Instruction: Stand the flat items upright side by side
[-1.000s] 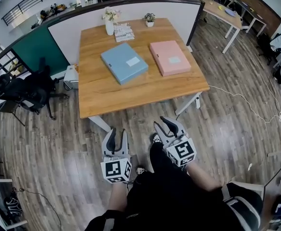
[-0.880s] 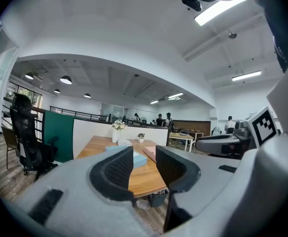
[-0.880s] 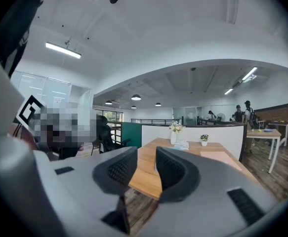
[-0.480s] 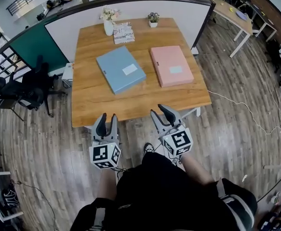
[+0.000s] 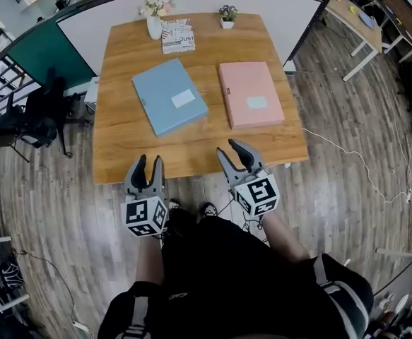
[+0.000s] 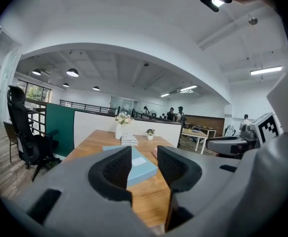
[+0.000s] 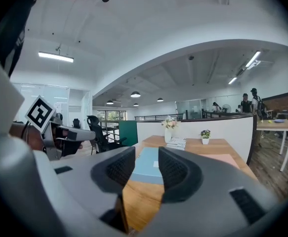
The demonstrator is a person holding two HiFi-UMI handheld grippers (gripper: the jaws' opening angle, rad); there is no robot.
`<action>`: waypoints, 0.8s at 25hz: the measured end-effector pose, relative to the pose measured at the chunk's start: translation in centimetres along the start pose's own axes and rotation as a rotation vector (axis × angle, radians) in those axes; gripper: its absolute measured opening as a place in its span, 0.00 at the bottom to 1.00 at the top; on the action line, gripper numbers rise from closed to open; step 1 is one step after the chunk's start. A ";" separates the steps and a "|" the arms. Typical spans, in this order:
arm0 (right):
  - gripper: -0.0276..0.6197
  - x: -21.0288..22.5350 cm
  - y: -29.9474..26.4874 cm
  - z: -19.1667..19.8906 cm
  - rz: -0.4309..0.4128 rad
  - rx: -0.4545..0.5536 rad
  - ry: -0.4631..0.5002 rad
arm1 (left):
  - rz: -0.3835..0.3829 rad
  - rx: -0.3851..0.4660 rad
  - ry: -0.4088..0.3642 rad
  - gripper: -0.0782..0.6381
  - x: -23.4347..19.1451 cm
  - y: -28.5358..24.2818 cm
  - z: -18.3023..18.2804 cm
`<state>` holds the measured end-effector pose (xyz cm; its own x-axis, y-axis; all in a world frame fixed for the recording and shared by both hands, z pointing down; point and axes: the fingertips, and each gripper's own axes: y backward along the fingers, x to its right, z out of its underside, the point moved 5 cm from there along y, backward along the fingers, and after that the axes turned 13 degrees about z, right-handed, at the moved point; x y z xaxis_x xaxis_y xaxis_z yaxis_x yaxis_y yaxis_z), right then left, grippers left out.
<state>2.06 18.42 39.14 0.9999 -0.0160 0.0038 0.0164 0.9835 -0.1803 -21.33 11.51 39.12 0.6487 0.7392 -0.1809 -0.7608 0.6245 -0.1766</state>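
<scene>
- Left gripper (image 5: 148, 162) spread and empty; right gripper (image 5: 232, 150) has just been opening, nothing between its jaws
- Both sit at the near edge of the table (image 5: 191, 157)
- Blue folder (image 5: 169, 96) lies flat ahead of the left, skewed
- Pink folder (image 5: 250, 94) lies flat ahead of the right, long axis pointing away

Blue fldr (image 5: 169, 96), pink fldr (image 5: 250, 94)

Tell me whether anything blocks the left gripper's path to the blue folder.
Nothing visible does. The left gripper, open and empty, is by the table's near edge, and only bare wood lies between it and the blue folder.
</scene>
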 end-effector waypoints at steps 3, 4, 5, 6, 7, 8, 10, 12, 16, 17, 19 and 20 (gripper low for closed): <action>0.29 0.2 -2.3 0.4 -0.020 -0.024 0.002 | -0.013 -0.013 0.018 0.35 -1.6 -1.5 0.1; 0.29 0.3 -3.1 0.5 -0.025 -0.030 0.004 | -0.015 -0.017 0.022 0.35 -2.2 -2.2 0.2; 0.29 0.4 -3.9 0.6 -0.028 -0.036 0.007 | -0.015 -0.023 0.025 0.35 -2.8 -2.8 0.3; 0.29 0.5 -4.8 0.8 -0.031 -0.044 0.009 | -0.012 -0.032 0.027 0.35 -3.4 -3.5 0.5; 0.29 0.6 -5.6 0.9 -0.031 -0.054 0.012 | -0.009 -0.045 0.027 0.35 -4.2 -4.2 0.6; 0.29 0.7 -6.5 1.0 -0.031 -0.064 0.015 | -0.006 -0.059 0.028 0.36 -5.1 -4.9 0.7; 0.29 0.8 -8.3 0.9 -0.031 -0.082 0.028 | -0.008 -0.073 0.039 0.36 -7.2 -6.2 0.5; 0.29 0.9 -10.2 0.9 -0.031 -0.102 0.048 | -0.013 -0.075 0.059 0.36 -9.4 -7.6 0.4; 0.30 1.2 -14.2 1.5 -0.025 -0.173 0.076 | 0.015 -0.094 0.117 0.36 -13.3 -11.1 0.6; 0.30 1.2 -15.2 1.7 -0.025 -0.193 0.078 | 0.028 -0.105 0.131 0.36 -14.2 -12.0 0.8; 0.30 1.1 -16.9 2.2 -0.024 -0.236 0.076 | 0.054 -0.135 0.156 0.36 -15.9 -13.6 1.4; 0.30 1.1 -17.8 2.4 -0.021 -0.257 0.070 | 0.065 -0.151 0.169 0.36 -16.7 -14.3 1.7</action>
<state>2.83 1.32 44.74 0.9968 -0.0566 -0.0562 0.0275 0.9049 -0.4248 -21.35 -9.36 46.32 0.6019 0.7158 -0.3540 -0.7980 0.5228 -0.2998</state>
